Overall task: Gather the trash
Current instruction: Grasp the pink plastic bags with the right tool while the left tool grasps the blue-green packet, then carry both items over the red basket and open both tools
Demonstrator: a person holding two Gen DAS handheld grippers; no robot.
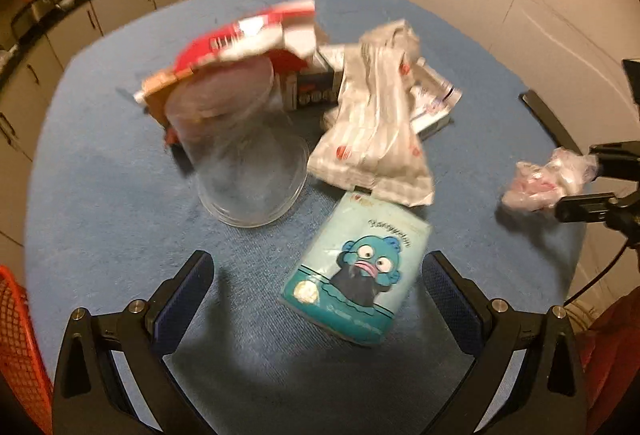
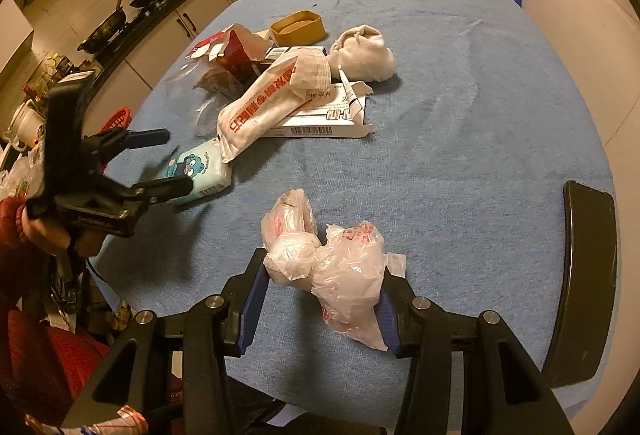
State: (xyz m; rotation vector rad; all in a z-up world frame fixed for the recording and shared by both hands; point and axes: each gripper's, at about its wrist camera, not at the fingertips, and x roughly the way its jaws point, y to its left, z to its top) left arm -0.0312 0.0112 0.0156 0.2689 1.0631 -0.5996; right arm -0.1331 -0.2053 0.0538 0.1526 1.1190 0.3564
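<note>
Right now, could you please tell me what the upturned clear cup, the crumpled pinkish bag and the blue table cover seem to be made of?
Upturned clear cup: thin transparent plastic, glossy; the cover shows through it.
Crumpled pinkish bag: thin translucent plastic film with sharp shiny creases and red print.
Blue table cover: probably terry-like cloth, matte with a fuzzy nap and soft wrinkles.

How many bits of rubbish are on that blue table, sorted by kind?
Plastic bags/wrappers: 2 (crumpled pinkish bag, long white red-lettered wrapper)
Cardboard boxes: 3 (flat white box, dark barcoded box, torn red-and-white carton)
Containers: 2 (clear plastic cup, tan oval tub)
Tissue: 2 (blue cartoon pack, white crumpled wad)
Total: 9
</note>
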